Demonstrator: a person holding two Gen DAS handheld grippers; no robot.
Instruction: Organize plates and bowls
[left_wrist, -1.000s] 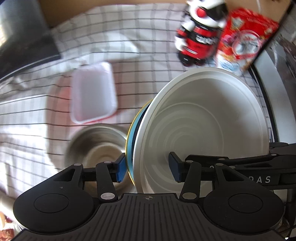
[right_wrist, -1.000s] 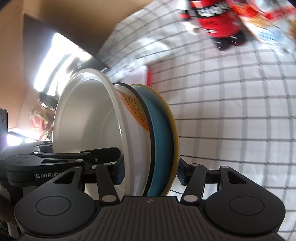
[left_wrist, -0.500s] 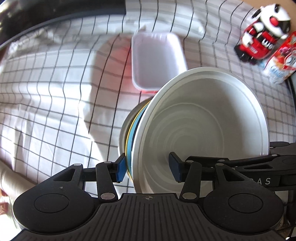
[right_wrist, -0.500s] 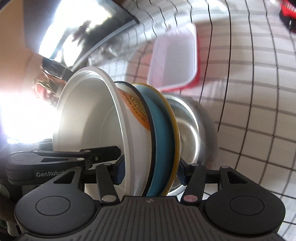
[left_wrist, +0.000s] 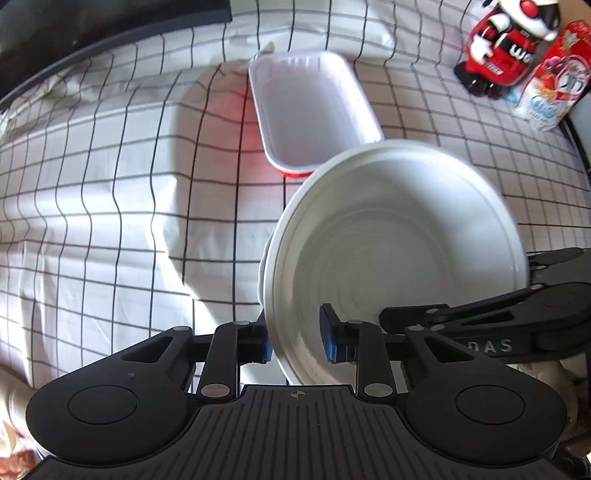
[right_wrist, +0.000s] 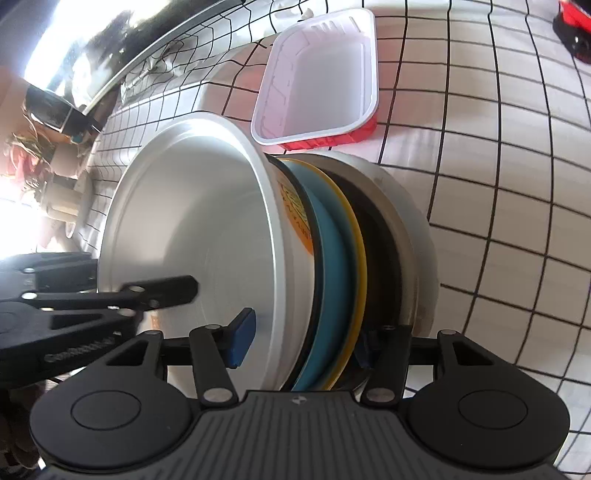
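My right gripper is shut on a stack held on edge: a white bowl, an orange-printed bowl, a blue plate and a yellow plate. One pad is inside the white bowl and the other is behind the yellow plate. The stack rests inside a steel bowl on the cloth. My left gripper has its jaws closing around the rim of the white bowl. The outer pad is at the rim, and bare bowl shows between rim and inner pad. The plates are hidden in the left wrist view.
A white tray with a red outside lies just beyond the stack. A red toy robot and a snack packet stand at the far right. The checked cloth stretches to the left, bounded by a dark edge.
Both grippers brought the stack over and down into the steel bowl. My left jaws narrowed from spanning the whole stack to only the white bowl's rim. The right grip is unchanged.
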